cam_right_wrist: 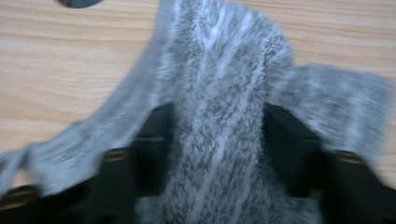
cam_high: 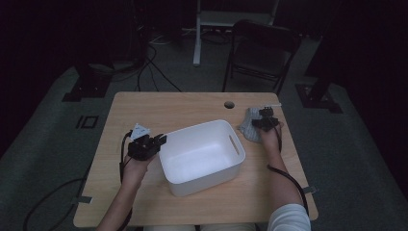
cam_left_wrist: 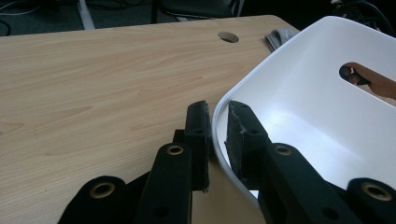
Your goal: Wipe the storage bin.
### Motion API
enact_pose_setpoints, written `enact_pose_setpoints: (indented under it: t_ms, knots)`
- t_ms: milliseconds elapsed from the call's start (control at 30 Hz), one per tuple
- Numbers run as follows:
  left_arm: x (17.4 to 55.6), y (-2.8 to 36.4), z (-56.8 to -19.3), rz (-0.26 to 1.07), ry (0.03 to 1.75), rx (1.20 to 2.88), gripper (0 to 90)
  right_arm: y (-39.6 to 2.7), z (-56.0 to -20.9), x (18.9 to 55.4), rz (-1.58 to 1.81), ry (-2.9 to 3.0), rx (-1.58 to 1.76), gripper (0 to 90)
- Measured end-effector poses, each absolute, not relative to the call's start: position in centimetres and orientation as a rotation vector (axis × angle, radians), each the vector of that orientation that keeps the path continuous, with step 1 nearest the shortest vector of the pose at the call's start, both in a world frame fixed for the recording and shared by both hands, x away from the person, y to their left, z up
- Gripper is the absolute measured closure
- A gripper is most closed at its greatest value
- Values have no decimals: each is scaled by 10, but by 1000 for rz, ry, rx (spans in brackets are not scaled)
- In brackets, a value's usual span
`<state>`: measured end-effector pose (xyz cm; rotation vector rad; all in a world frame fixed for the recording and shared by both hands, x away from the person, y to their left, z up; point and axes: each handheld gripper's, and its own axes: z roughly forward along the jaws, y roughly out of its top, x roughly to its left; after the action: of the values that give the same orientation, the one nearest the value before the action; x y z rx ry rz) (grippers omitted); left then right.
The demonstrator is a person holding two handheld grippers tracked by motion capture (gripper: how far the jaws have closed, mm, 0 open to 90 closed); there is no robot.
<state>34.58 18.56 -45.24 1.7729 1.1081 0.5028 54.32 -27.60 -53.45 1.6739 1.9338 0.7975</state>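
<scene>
High view: the left gripper (cam_high: 161, 140) is clamping the white plastic bin's (cam_high: 231, 163) rim at nine o'clock; the right gripper (cam_high: 262, 118) is pinching a fuzzy grey cloth (cam_high: 248, 126) lying on the worktop (cam_high: 168, 108) at two o'clock of the bin

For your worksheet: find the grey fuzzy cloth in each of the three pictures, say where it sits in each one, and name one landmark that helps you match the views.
High view: the grey cloth lies right of the white bin, under the right gripper.
Left gripper view: a grey corner shows at the top, behind the bin's rim.
Right gripper view: it fills the centre, bunched between the jaws.
Shared landmark: the round hole in the tabletop, close to the cloth.
</scene>
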Motion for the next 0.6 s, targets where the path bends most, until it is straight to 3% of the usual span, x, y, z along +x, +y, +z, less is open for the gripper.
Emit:
enact_pose_setpoints:
  t_ms: [67,133,433,600]
  knots:
    - [346,186,-452,500,1107,1773,790,-273,-534,540,813,1935,1674,668]
    - [346,186,-453,495,1106,1770,790,-269,-532,538,809,1938,1679,717]
    - [347,186,-453,497,1111,1769,790,-273,-513,516,876,1947,1645,740]
    - [347,186,-452,499,1109,1772,791,-284,-486,487,1049,1944,1582,747]
